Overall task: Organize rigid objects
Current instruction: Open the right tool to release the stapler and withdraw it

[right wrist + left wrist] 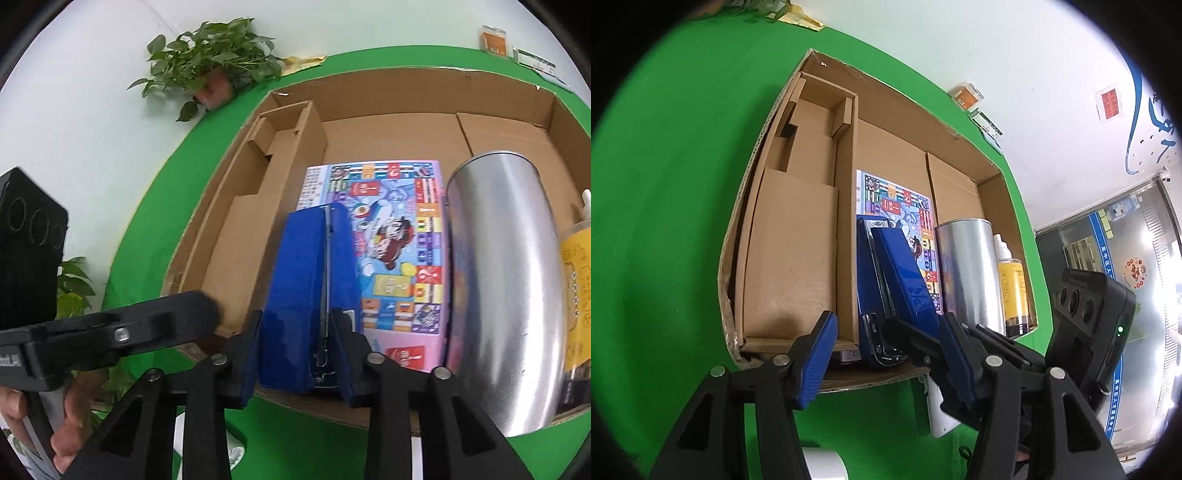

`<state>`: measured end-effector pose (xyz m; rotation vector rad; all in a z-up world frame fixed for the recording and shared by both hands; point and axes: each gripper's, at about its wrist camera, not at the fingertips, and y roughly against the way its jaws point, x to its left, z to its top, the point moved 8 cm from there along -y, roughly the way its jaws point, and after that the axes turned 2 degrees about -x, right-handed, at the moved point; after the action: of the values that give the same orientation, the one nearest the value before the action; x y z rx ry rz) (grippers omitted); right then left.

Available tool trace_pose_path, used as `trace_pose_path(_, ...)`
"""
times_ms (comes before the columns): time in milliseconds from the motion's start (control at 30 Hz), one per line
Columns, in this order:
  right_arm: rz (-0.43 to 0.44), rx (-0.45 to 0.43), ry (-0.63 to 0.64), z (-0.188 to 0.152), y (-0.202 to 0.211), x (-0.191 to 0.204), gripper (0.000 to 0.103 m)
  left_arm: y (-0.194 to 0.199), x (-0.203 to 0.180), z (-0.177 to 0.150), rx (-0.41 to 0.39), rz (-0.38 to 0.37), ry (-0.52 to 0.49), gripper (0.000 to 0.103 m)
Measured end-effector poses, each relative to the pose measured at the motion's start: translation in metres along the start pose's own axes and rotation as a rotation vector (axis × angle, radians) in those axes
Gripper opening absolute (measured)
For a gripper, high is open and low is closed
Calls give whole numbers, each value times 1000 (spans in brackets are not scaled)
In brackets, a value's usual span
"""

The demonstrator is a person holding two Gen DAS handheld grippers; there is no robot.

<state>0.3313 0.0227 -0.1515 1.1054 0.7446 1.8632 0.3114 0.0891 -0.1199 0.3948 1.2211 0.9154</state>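
Bench: green cover. Cardboard box: open top, on bench; inner cardboard divider along left wall. Silver cylinder: lying toward box's right wall, yellow bottle just beside. Colourful game box: flat on box floor, centre. Blue stapler: near front wall, resting against game box. Right tool: pads pressed on stapler's sides. Left tool: half open, empty, hovering at front wall.

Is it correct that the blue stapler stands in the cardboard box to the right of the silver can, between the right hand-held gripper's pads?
Not quite. The right wrist view shows the blue stapler left of the silver can, not right. It does stand in the cardboard box, between the right hand-held gripper pads.
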Motion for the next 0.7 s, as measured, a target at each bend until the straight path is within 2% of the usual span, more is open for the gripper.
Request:
trace_pose_path(67, 58, 16, -31, -2, 2, 0, 48, 0, 1, -1, -2, -1, 4, 56)
trace_pose_path(100, 74, 25, -35, -4, 3, -1, 48, 1, 2, -1, -5, 3, 6, 56)
trace_pose_path(133, 79, 28, -23, -6, 6, -1, 50, 2, 4, -2, -8, 6, 8, 56)
trace_pose_path(167, 64, 19, -6, -8, 8, -2, 57, 3, 4, -2, -14, 9, 6, 56)
trace_pose_path(200, 32, 2, 10, -8, 11, -4, 60, 5, 4, -3, -23, 13, 2, 56)
trace_pose_path(233, 18, -7, 16, -9, 11, -6, 60, 6, 4, -3, -30, 17, 0, 56)
trace_pose_path(333, -27, 3, 51, -13, 5, -5, 49, 11, 2, -3, -68, 39, -12, 56)
trace_pose_path(367, -36, 0, 64, -13, 4, -4, 49, 13, 1, -3, -82, 46, -15, 56)
trace_pose_path(600, 55, 8, 54, -17, 11, 2, 53, 33, -9, -3, -161, 60, -31, 56)
trace_pose_path(633, 64, 1, 65, -18, 15, 4, 57, 35, -11, -3, -175, 65, -36, 56)
trace_pose_path(700, 72, -25, 73, -21, 26, 4, 72, 42, -17, -7, -219, 88, -55, 56)
